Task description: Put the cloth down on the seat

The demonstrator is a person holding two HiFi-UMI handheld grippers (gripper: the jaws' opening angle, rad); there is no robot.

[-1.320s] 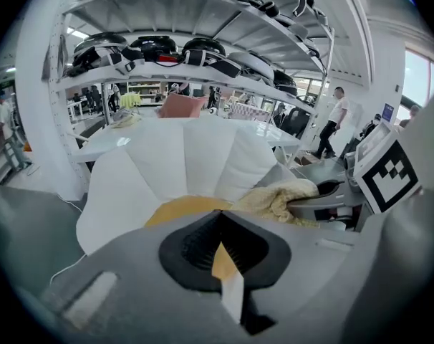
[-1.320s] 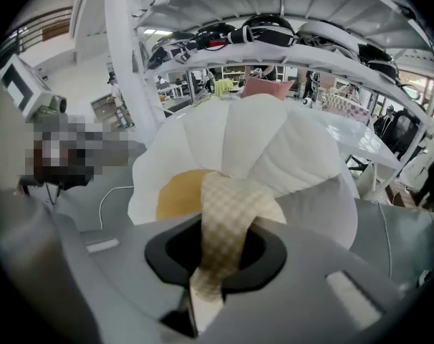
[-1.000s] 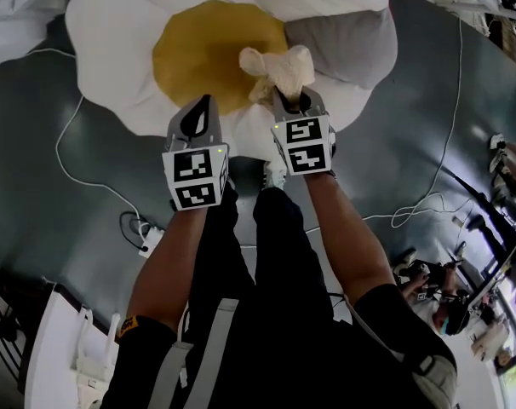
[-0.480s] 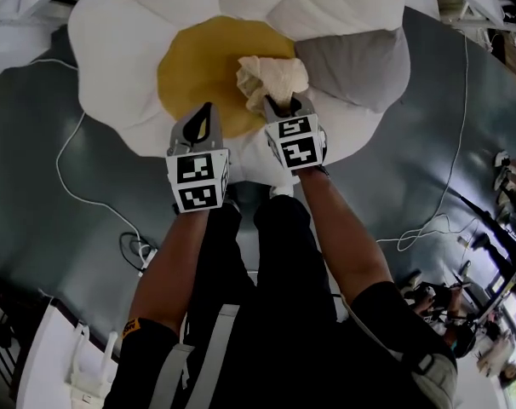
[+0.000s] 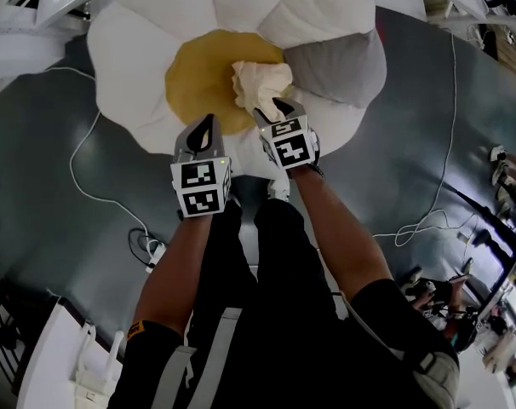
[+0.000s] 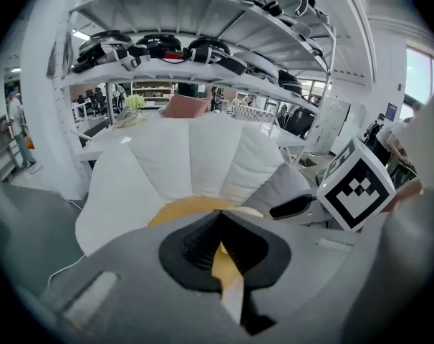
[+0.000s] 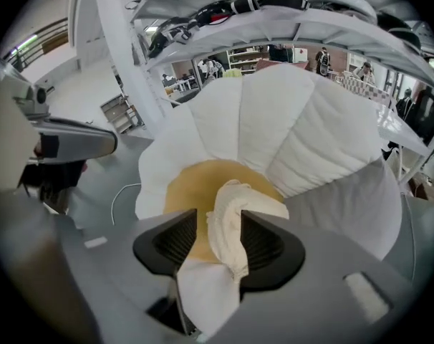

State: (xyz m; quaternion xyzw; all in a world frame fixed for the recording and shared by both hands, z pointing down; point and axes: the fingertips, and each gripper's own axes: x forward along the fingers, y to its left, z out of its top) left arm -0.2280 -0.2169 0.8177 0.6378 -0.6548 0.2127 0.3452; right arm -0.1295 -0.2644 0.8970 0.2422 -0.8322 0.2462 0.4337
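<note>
Dark grey floor (image 5: 45, 228), white cable (image 5: 72, 164) snaking across it. White metal shelving (image 6: 224, 67) behind, dark headgear (image 6: 160, 45) on the shelves. Bright window (image 6: 422, 77) far right.

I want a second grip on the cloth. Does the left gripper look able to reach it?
Probably yes: nothing stands between the left gripper and the cloth on the yellow seat, though its jaws would have to open first.

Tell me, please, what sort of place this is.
Probably a research lab or workshop hall, though I cannot be sure: tall white metal shelves hold black helmet-like gear, and thin white cables trail over the dark grey floor.
</note>
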